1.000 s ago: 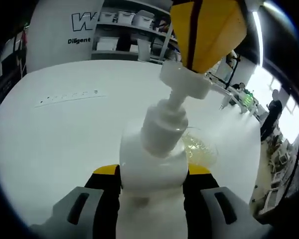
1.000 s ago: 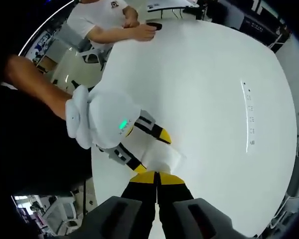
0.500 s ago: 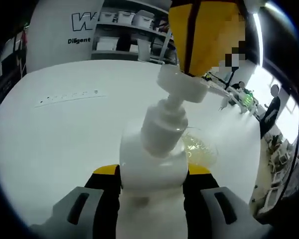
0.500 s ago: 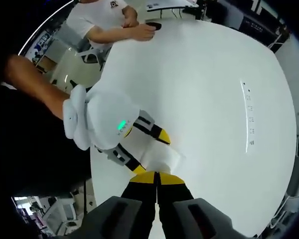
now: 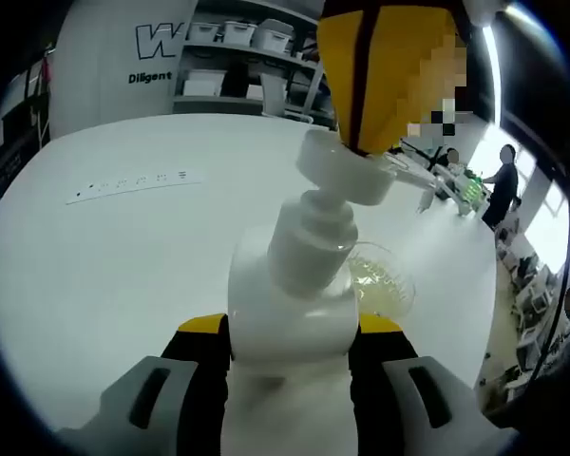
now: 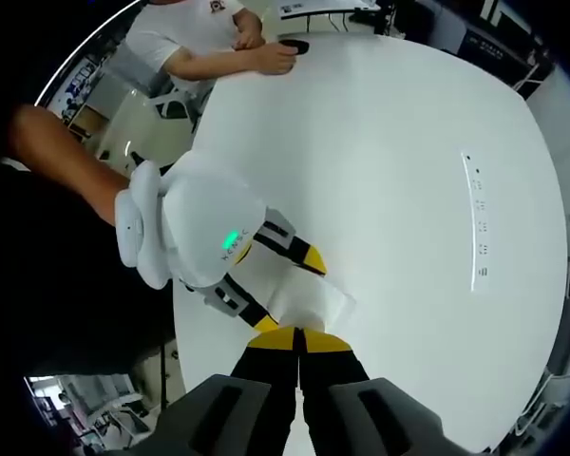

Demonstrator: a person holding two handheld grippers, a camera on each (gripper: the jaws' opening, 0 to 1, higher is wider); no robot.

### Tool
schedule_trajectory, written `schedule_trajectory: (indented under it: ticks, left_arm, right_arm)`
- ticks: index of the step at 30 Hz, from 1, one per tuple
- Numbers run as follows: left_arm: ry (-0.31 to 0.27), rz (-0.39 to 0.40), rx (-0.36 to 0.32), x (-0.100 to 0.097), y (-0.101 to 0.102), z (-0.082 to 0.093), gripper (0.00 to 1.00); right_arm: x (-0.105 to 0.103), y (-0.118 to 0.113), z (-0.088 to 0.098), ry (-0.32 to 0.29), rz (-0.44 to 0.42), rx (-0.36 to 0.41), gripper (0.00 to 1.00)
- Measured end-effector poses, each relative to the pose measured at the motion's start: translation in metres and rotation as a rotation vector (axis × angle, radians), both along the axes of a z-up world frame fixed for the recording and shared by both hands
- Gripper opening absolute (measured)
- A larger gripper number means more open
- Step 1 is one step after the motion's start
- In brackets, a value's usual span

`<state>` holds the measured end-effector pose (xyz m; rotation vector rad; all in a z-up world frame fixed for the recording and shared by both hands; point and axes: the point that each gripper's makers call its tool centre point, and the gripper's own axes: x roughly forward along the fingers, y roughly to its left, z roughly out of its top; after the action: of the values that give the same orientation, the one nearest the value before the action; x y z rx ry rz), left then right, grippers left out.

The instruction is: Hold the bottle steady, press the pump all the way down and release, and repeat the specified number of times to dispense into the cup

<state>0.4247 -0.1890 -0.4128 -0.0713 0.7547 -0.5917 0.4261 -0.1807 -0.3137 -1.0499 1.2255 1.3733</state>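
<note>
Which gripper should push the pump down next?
The right gripper. Its shut yellow jaws already sit on top of the pump, and the cup waits just past the bottle. The left gripper is busy clamping the bottle steady.

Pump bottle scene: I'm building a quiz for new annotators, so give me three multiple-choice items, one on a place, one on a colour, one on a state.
1. Where is the cup?
A. Just beyond the bottle
B. On a shelf
C. On the bottle

2. What colour are the jaw tips?
A. Red
B. Yellow
C. Green

3. How does the right gripper stand?
A. Wide open
B. Shut on the cup
C. Shut, on the pump head

Answers:
1 A: the cup stands on the table behind the bottle.
2 B: the left gripper has yellow tips.
3 C: the right gripper touches the pump head.
</note>
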Motion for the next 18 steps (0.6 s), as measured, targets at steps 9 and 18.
schedule_trajectory:
  ticks: [9, 18]
  left_arm:
    - [0.001, -0.002, -0.001, 0.0002, 0.0002, -0.0004, 0.48]
    - [0.007, -0.007, 0.001, -0.0009, -0.0003, 0.0005, 0.48]
  right_arm:
    - [0.0001, 0.0009, -0.0018, 0.005, 0.0, -0.003, 0.0]
    - [-0.0006, 0.0021, -0.002, 0.013, -0.002, -0.002, 0.0]
